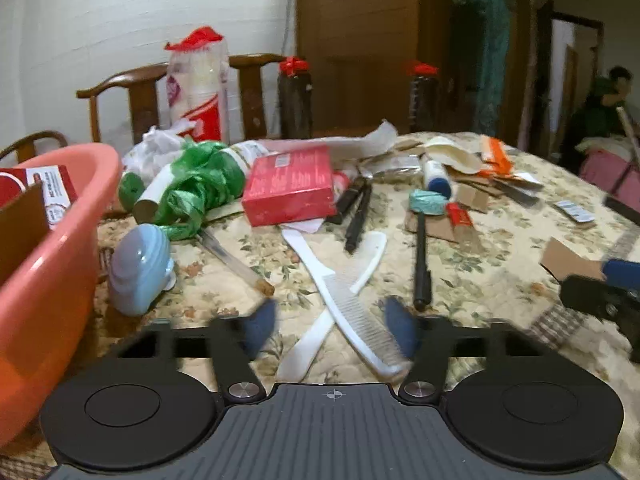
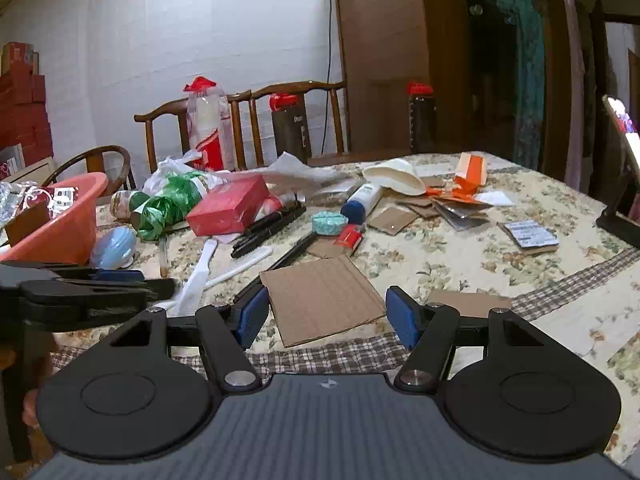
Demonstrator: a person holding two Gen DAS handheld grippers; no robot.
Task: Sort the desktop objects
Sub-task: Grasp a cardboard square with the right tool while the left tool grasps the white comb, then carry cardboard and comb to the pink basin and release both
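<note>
Two white combs [image 1: 344, 300] lie crossed on the flowered tablecloth [image 1: 500, 240]. My left gripper [image 1: 331, 330] hovers just over them, open, with a blue pad on either side and neither pad touching them. A flat brown cardboard sheet [image 2: 324, 304] spans the gap of my right gripper [image 2: 326, 316], its edges against the blue pads, so that gripper is shut on it. The pink basin [image 1: 60, 248] at the far left holds a red and white box [image 1: 44, 192] and a cardboard piece.
The table's middle holds a red box [image 1: 290, 190], a green plastic bag [image 1: 200, 188], a pale blue shell-shaped thing [image 1: 138, 268], a black pen [image 1: 421, 264], a teal tape roll [image 1: 427, 202] and cardboard scraps [image 2: 390, 218]. Wooden chairs [image 2: 240, 120] and bottles stand behind. A person [image 1: 604, 108] sits far right.
</note>
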